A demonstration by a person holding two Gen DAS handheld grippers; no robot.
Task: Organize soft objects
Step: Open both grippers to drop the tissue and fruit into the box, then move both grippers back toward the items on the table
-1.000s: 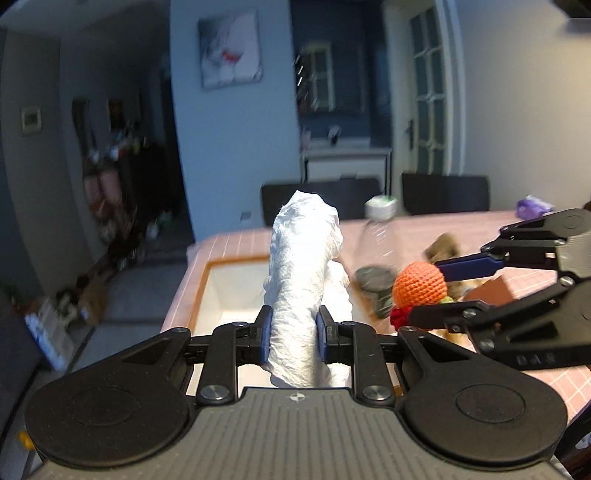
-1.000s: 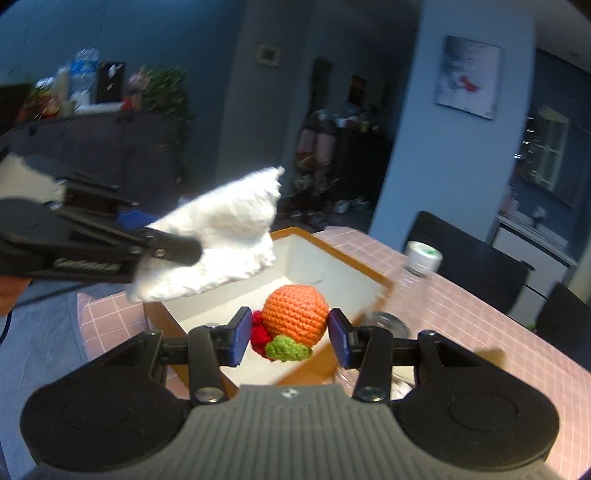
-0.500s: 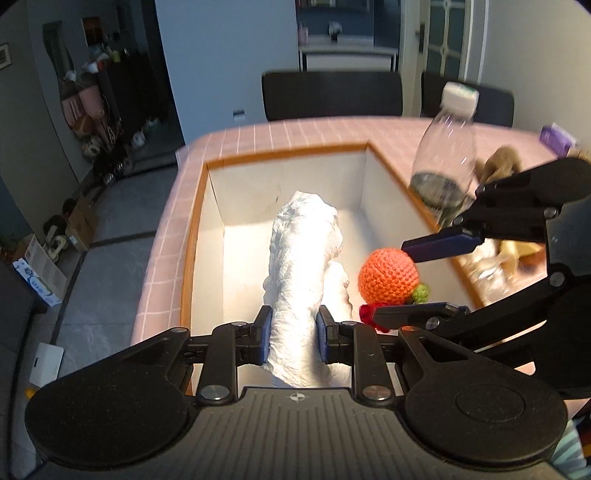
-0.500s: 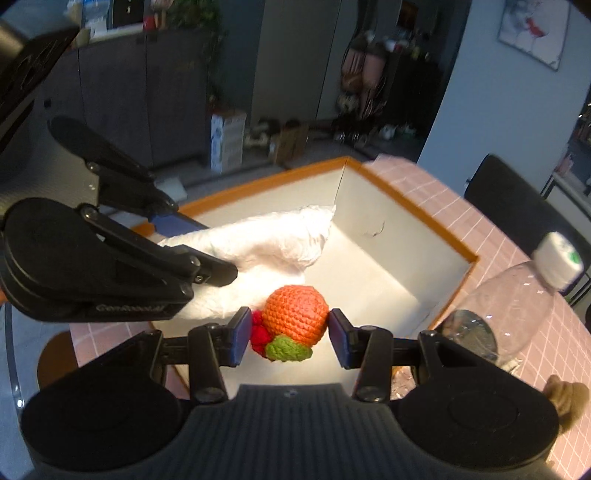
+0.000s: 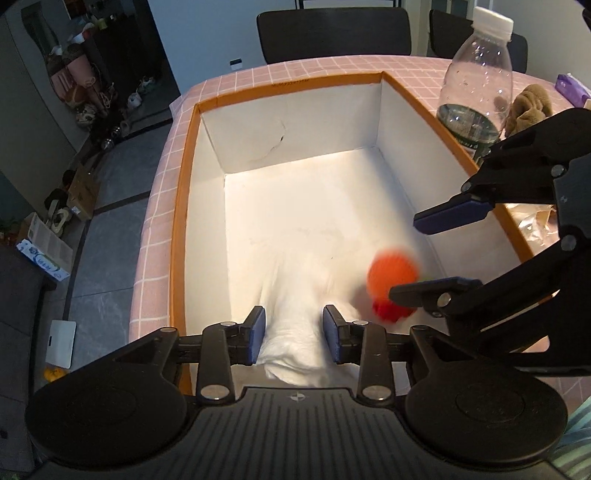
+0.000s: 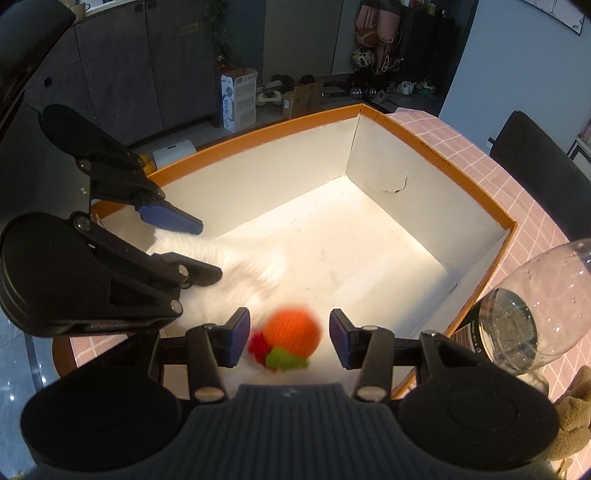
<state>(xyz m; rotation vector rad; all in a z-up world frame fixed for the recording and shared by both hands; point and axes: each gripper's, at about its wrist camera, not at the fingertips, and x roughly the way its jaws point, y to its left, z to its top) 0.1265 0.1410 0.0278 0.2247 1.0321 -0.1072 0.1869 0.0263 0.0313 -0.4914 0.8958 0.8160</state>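
A white box with an orange rim (image 5: pixel 183 206) (image 6: pixel 436 151) sits on the pink checked table. My left gripper (image 5: pixel 293 334) is open above its near end; a white cloth (image 5: pixel 299 295) (image 6: pixel 236 266) lies blurred below the fingers, free of them. My right gripper (image 6: pixel 288 338) is open too, over the box's right side. An orange crocheted ball with red and green bits (image 6: pixel 293 332) (image 5: pixel 391 275) is blurred between and below its fingers, loose from both pads. In the left wrist view the right gripper (image 5: pixel 439 254) comes in from the right.
A clear plastic bottle (image 5: pixel 476 81) (image 6: pixel 532 314) stands on the table just right of the box. A brown plush toy (image 5: pixel 528 103) (image 6: pixel 572 417) lies beyond it. A purple packet (image 5: pixel 570 86) lies at the far right. Dark chairs (image 5: pixel 332 29) stand behind the table.
Both grippers tipped down over the box and opened. The white cloth left the left gripper and the orange ball left the right one; both are dropping into the box.
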